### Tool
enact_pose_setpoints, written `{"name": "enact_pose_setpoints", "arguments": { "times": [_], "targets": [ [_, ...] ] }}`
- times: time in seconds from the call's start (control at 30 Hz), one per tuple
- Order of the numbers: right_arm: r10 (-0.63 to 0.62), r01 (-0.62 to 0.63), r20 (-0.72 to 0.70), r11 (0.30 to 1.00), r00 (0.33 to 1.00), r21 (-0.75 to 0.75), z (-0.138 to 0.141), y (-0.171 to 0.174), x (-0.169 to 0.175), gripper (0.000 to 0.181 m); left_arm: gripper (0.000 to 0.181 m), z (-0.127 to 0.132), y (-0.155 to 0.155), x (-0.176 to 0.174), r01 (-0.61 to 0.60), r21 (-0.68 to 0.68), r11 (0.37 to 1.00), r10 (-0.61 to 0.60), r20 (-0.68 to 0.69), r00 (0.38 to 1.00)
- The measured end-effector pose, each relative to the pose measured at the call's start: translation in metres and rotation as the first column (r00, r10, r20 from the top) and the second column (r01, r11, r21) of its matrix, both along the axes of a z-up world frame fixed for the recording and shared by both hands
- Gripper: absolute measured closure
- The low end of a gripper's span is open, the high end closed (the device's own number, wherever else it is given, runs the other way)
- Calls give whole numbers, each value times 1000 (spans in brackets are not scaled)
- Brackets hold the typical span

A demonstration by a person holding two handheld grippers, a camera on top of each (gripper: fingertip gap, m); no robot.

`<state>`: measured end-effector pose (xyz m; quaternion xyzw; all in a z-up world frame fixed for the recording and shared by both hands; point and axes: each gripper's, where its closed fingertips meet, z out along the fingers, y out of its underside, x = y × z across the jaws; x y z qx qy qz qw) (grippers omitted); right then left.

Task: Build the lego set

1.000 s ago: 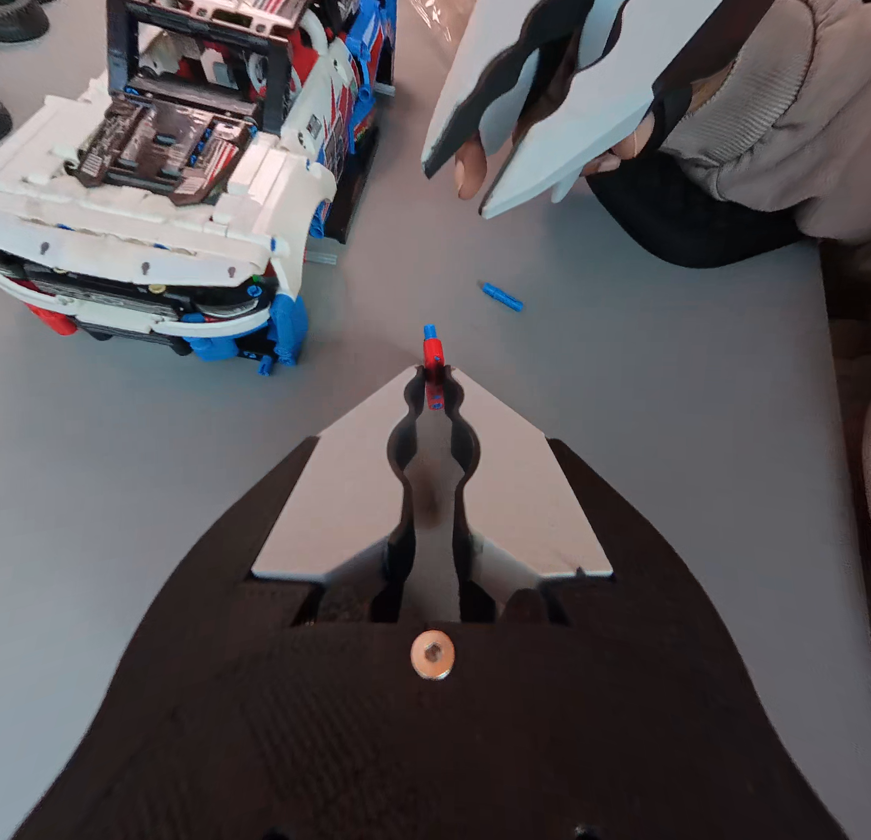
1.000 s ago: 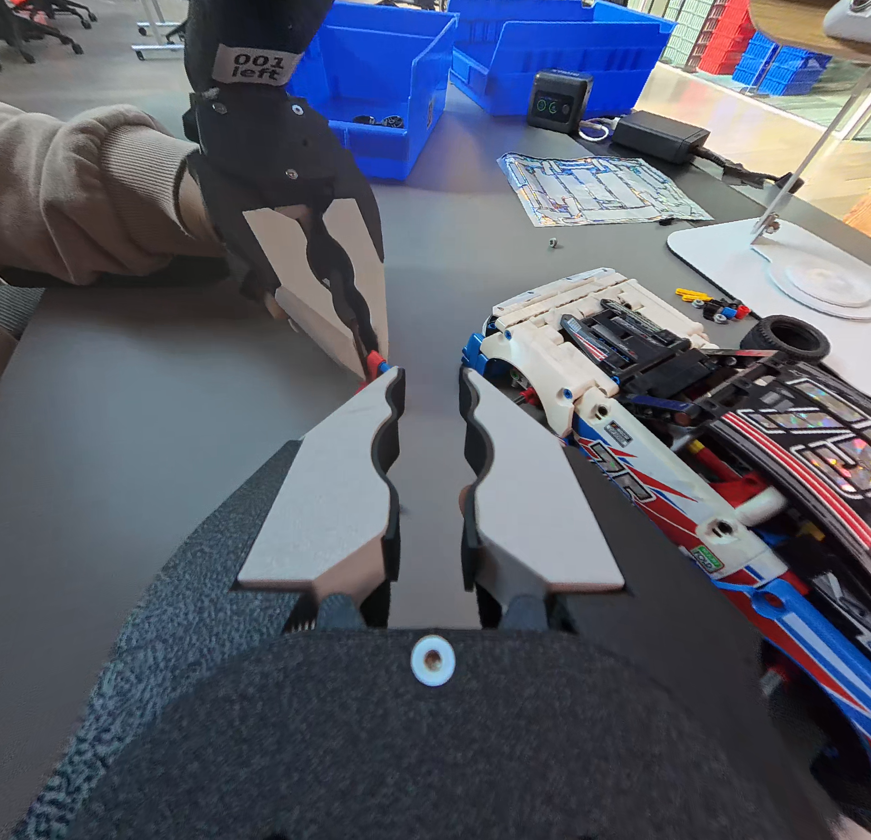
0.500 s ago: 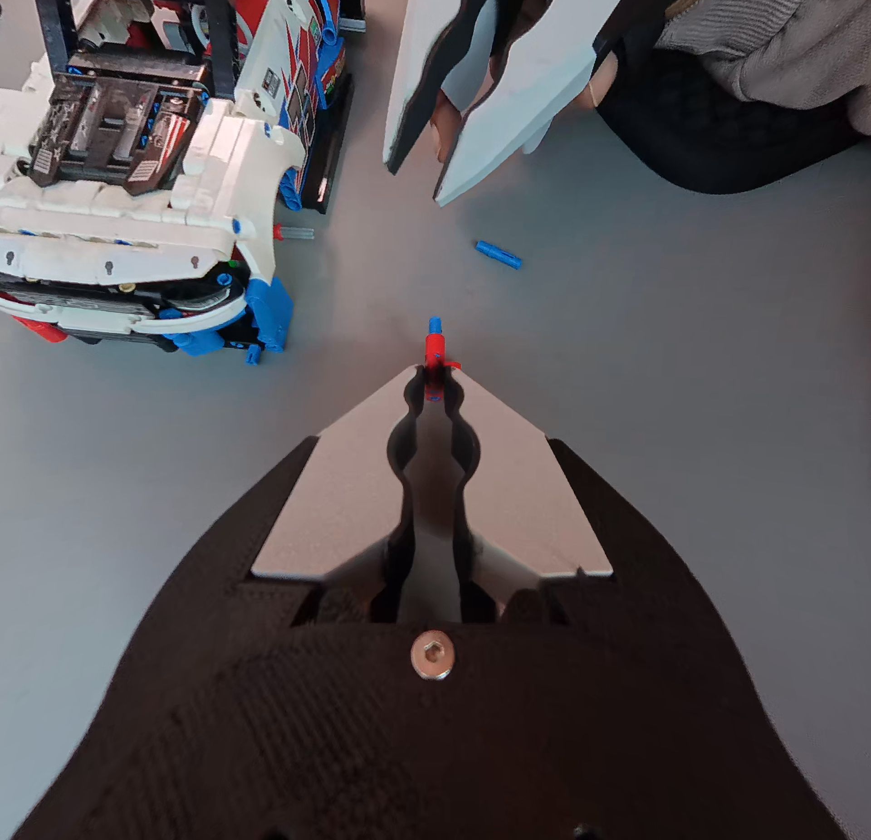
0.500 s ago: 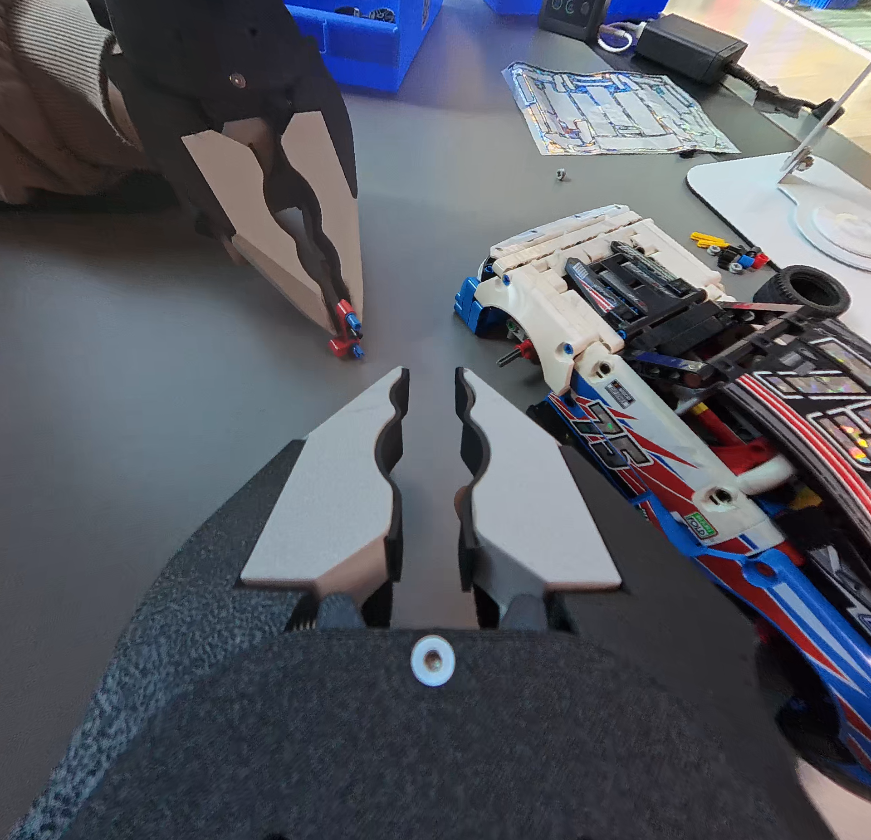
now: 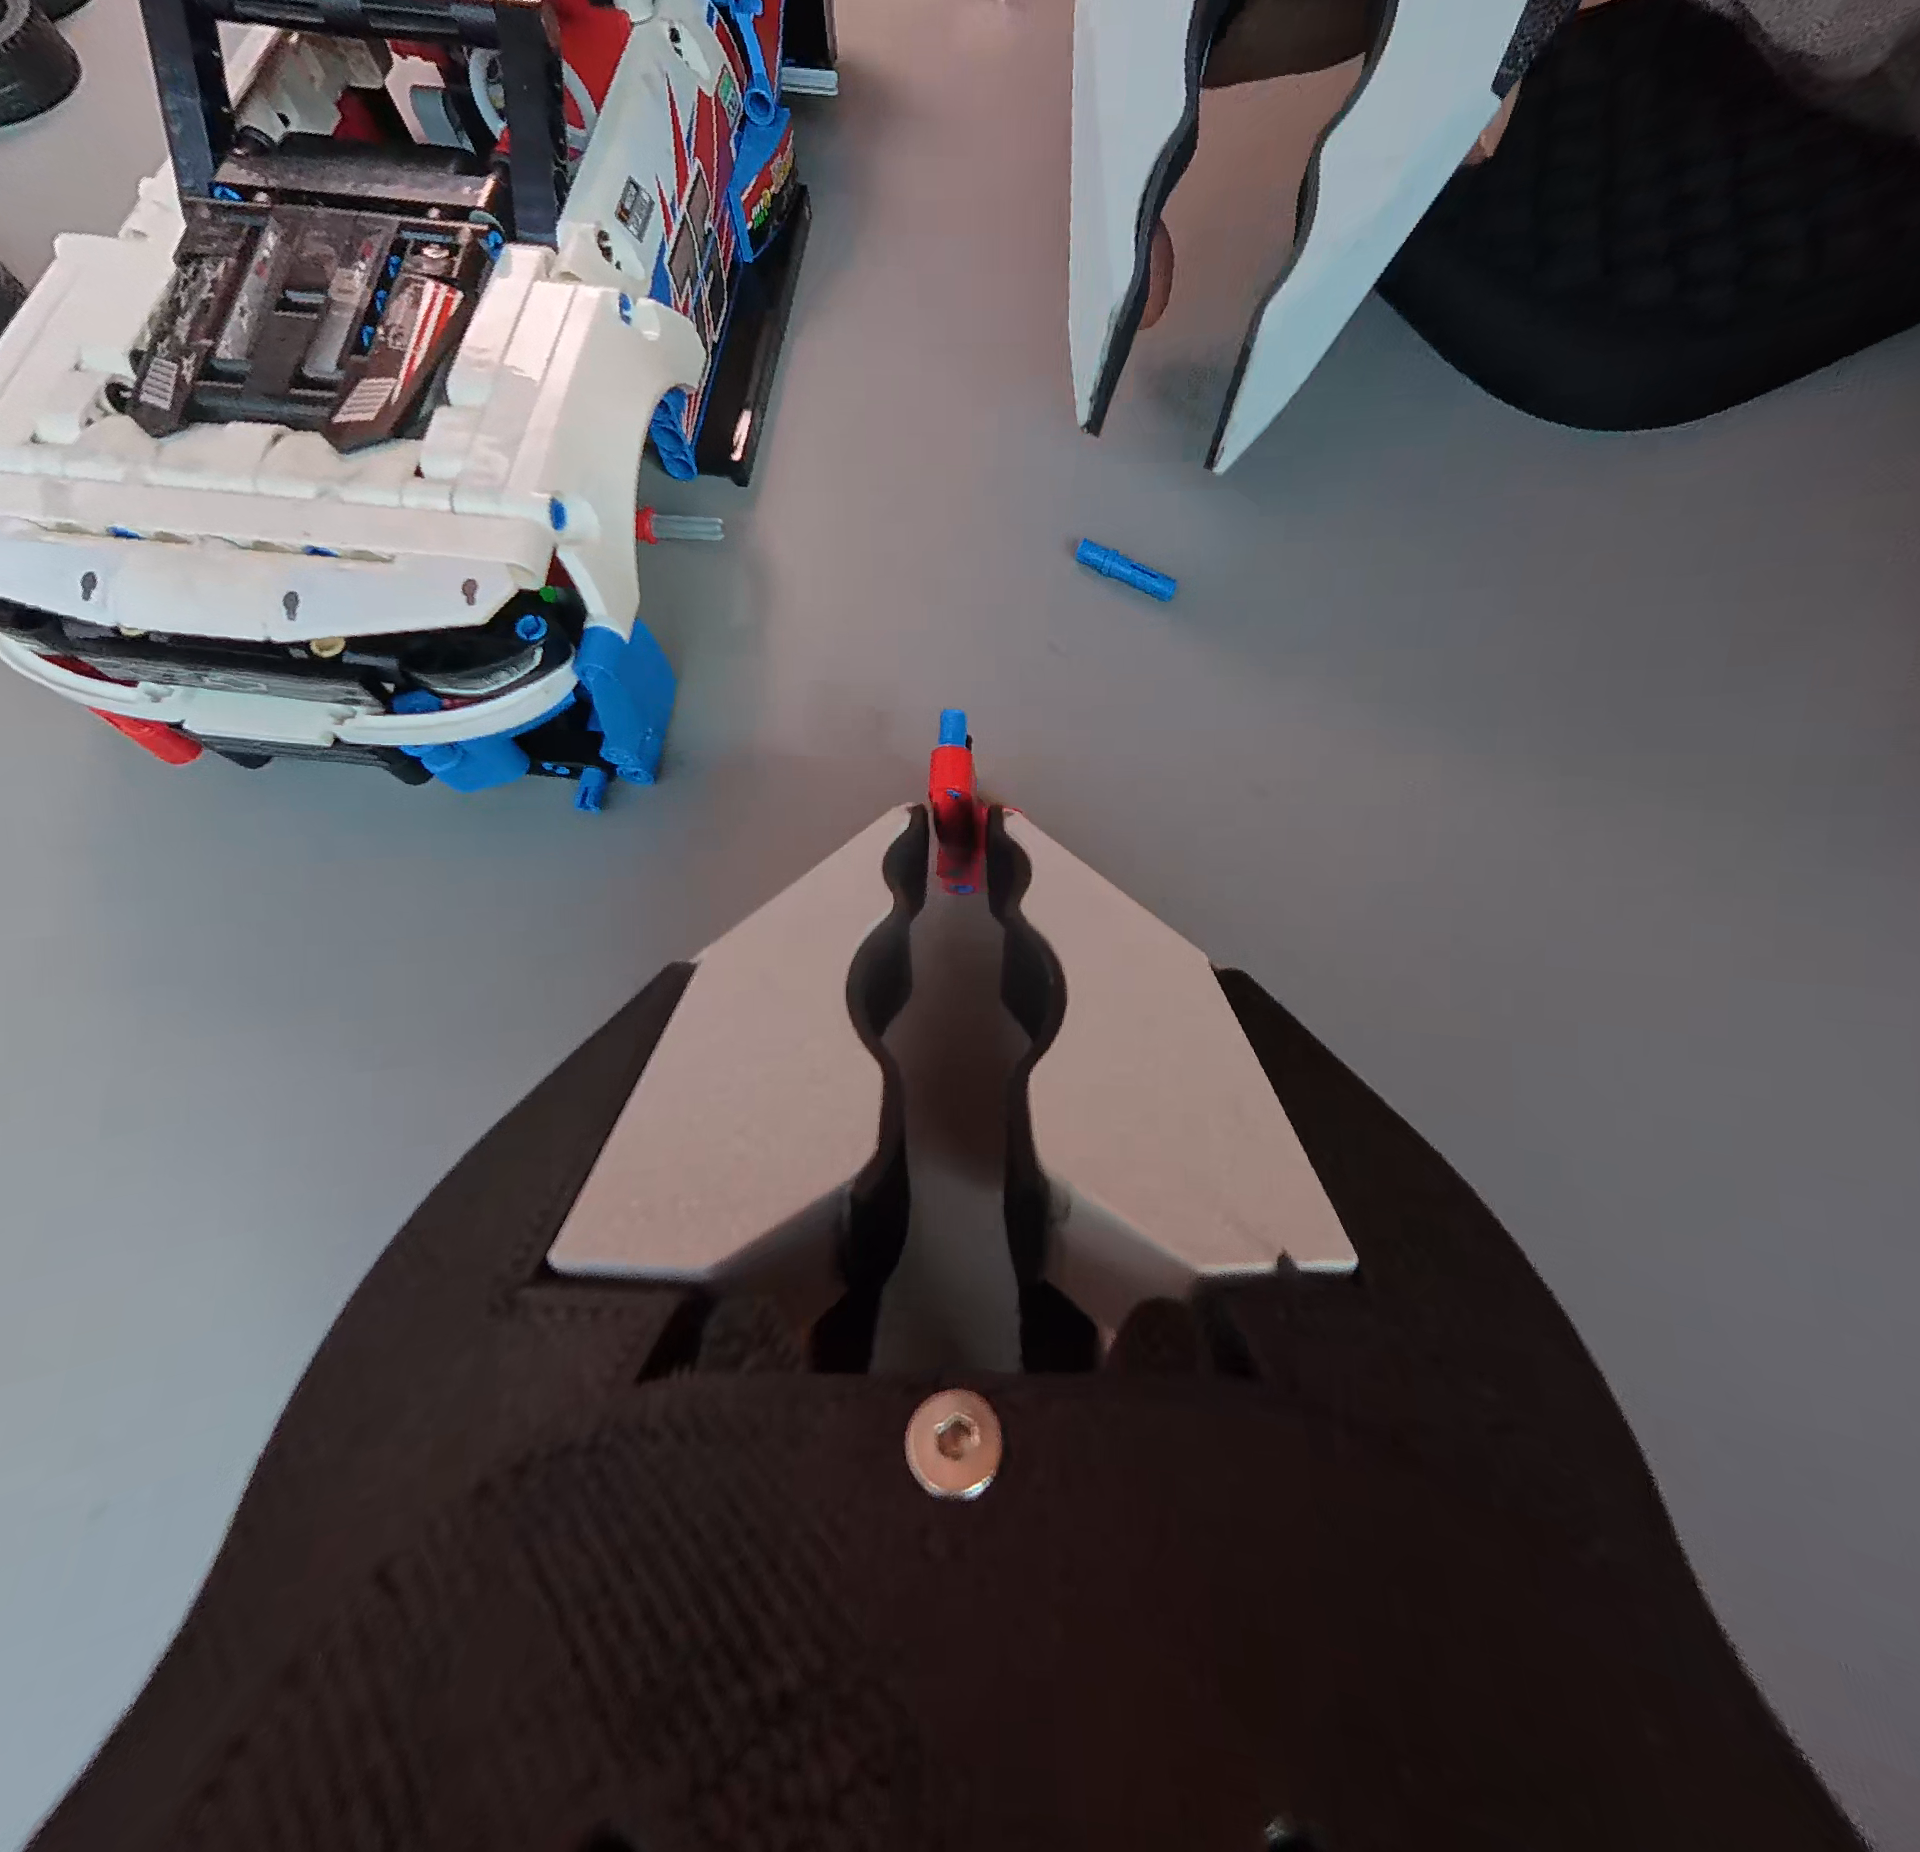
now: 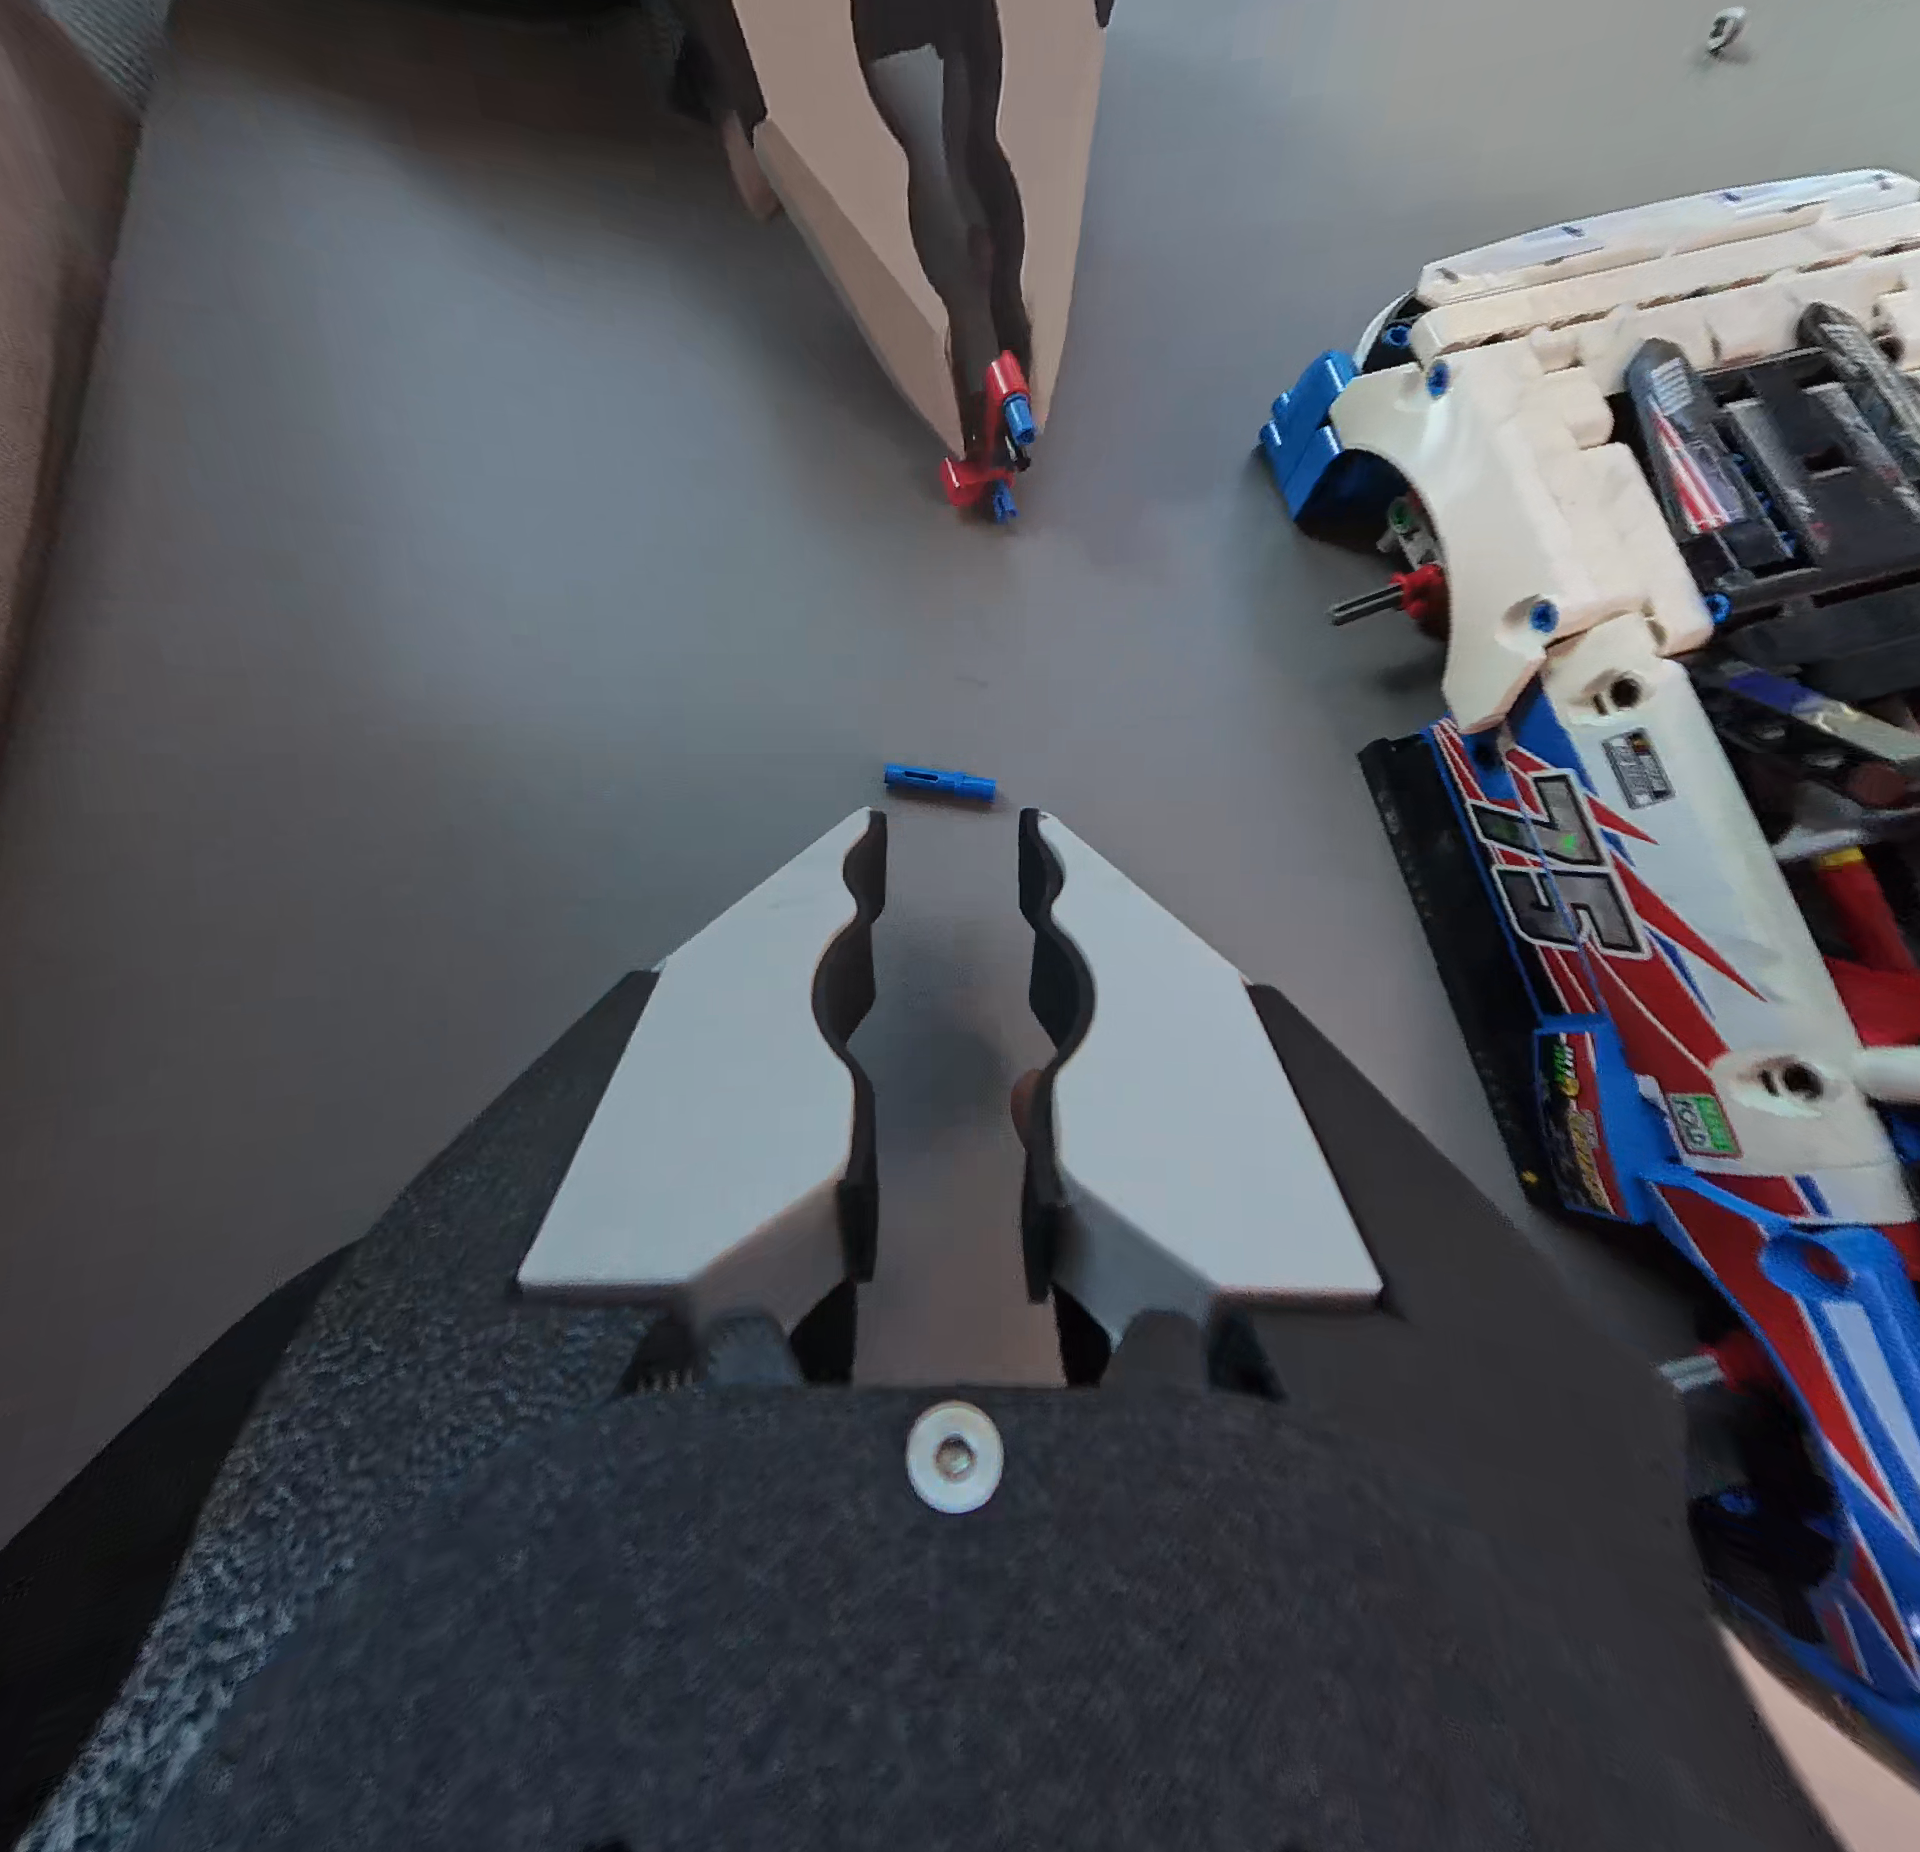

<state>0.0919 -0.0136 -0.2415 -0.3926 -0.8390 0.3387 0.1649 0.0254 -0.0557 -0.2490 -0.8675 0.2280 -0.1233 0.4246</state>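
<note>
left gripper [image 5: 956,815] clenching red-and-blue connector piece [image 5: 954,800] at its tips | right gripper [image 6: 951,815] hanging released, blue pin [image 6: 938,780] lying loose just ahead of its fingertips | lego car [image 5: 395,348] sitting beside, axle [image 5: 686,527] sticking out sideways | grey table [image 5: 1455,763] lying bare between grippers, table edge running along far left in right wrist view

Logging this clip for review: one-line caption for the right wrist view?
Open right gripper poised over a loose blue pin on the grey table, beside the Lego car.

Right tongs [image 6: 951,815] agape just behind blue pin [image 6: 938,780]; left tongs [image 6: 992,431] pinch red-blue piece [image 6: 987,452].
</note>
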Motion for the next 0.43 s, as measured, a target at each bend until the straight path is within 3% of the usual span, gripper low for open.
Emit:
{"name": "enact_pose_setpoints", "arguments": {
  "times": [0.23,0.43],
  "targets": [
    [96,-105,91,990,991,98,-15,-8,-9,155,171,3,-1,0,4,2,1000,-5,20,1000],
    [123,-142,155,983,980,118,-18,-10,-9,165,169,7,-3,-3,6,4,1000,-7,21,1000]
  ]
}}
